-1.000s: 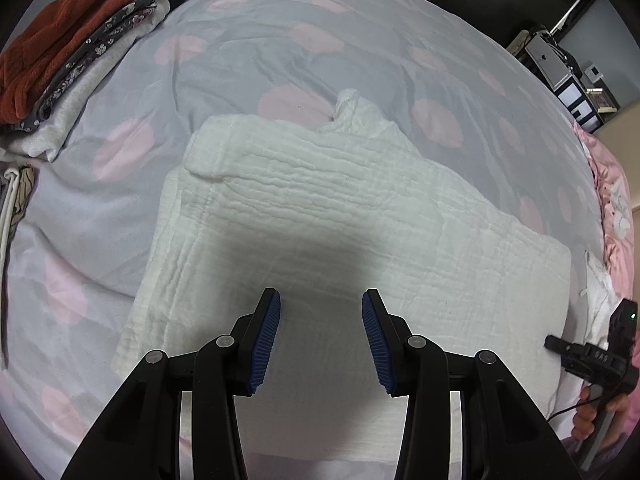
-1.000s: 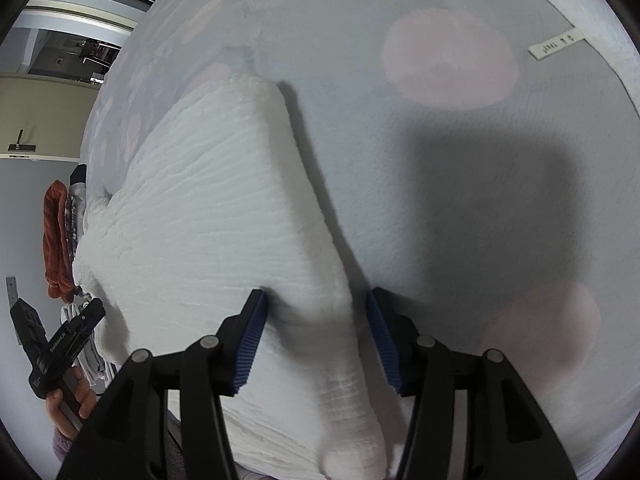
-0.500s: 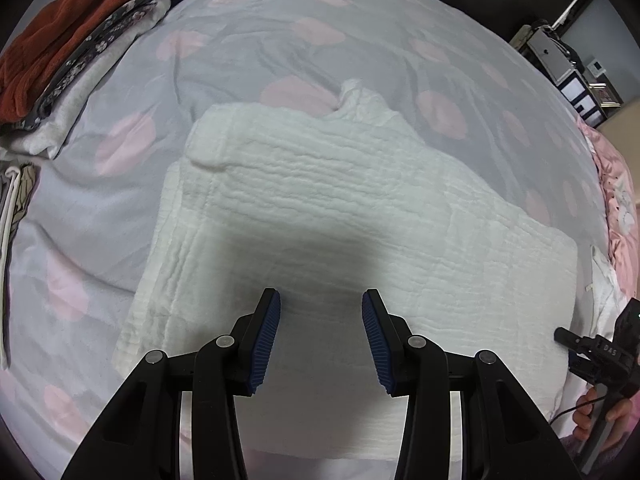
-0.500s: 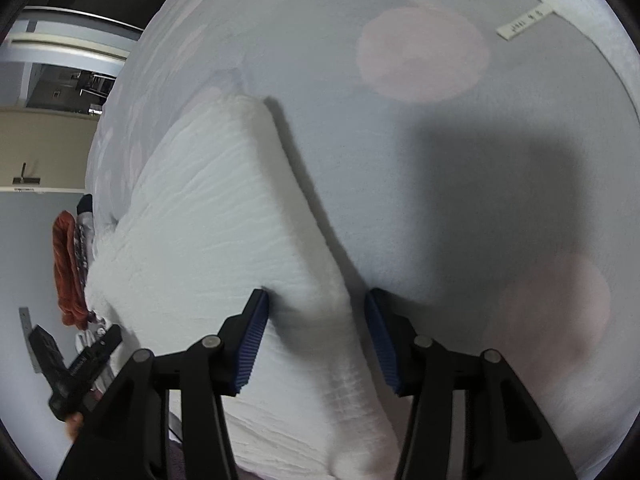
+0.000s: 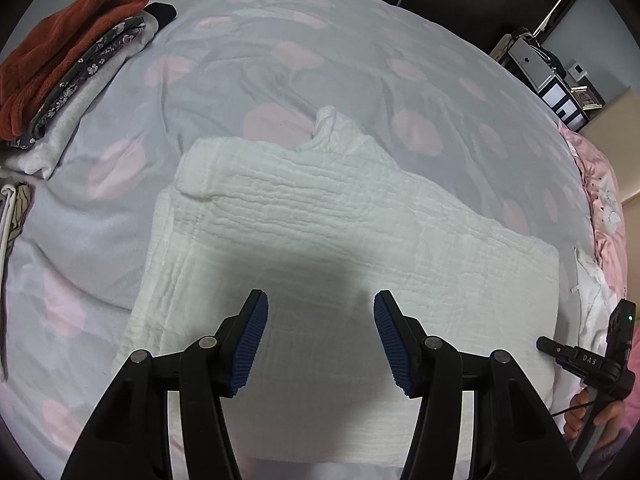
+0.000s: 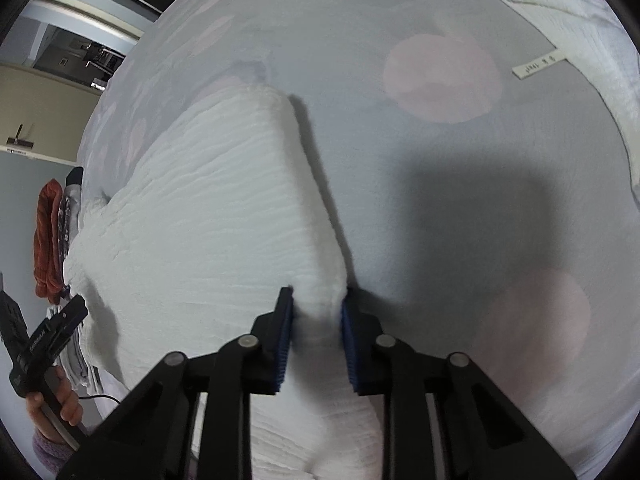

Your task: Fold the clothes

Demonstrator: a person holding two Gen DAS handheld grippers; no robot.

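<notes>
A white crinkled cloth lies folded in layers on the bed, with a loose corner sticking up at its far edge. My left gripper is open and empty, hovering above the cloth's near part. The right wrist view shows the same cloth from its right side. My right gripper is shut on the cloth's right edge, the thick fold pinched between the blue pads. The right gripper also shows in the left wrist view at the cloth's right end.
A stack of folded clothes, rust-red on top, sits at the bed's far left. Another white cloth with a tag lies at the far right. Pink bedding borders the right side. The grey spotted cover spreads beyond.
My right gripper has closed from open onto the cloth's right edge. The left gripper has stayed open and drawn back slightly above the cloth.
</notes>
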